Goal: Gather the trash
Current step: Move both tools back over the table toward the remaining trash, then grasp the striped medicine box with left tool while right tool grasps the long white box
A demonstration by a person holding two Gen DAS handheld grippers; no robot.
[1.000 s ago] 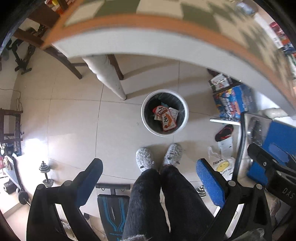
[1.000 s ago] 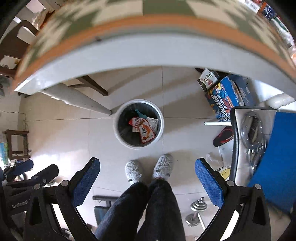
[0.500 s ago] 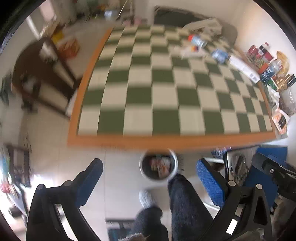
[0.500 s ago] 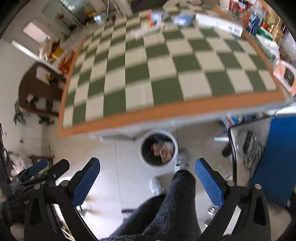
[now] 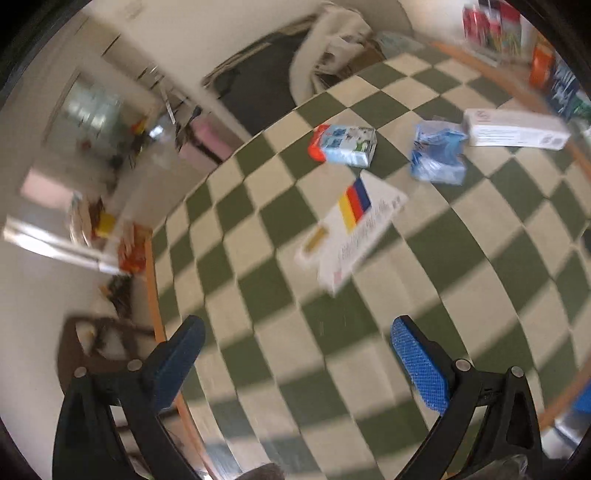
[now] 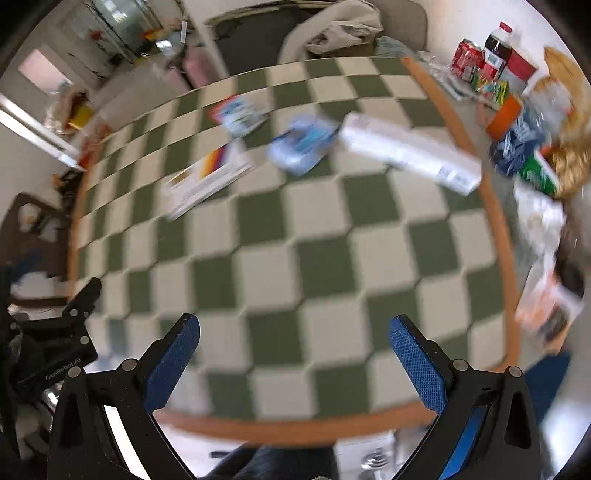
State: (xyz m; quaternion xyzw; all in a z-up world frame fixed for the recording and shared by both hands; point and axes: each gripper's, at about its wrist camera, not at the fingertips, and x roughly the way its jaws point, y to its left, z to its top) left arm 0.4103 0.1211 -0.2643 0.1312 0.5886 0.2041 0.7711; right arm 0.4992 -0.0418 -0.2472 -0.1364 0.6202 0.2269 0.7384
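Observation:
Both views look across a green-and-white checkered table (image 5: 280, 332) (image 6: 317, 266). At its far side lie a flat white card box with a yellow, red and blue stripe (image 5: 354, 229) (image 6: 207, 177), a light blue carton with a red end (image 5: 343, 144) (image 6: 240, 112), a crumpled blue packet (image 5: 437, 155) (image 6: 301, 144) and a long white box (image 5: 515, 129) (image 6: 410, 155). My left gripper (image 5: 295, 339) is open over the near part of the table, holding nothing. My right gripper (image 6: 293, 336) is open and holds nothing, above the near edge. The waste bin is out of view.
Bottles, cans, snack bags and boxes (image 6: 517, 92) crowd the table's right edge. A chair draped with a pale cloth (image 6: 332, 29) stands behind the table. The left gripper's body (image 6: 55, 339) shows at the left of the right wrist view. A dark-clothed leg (image 6: 266, 461) is below the table edge.
Both grippers have swung up from the floor and the bin to the tabletop. The bin and the person's slippered feet have left both views; the far trash items now fill them.

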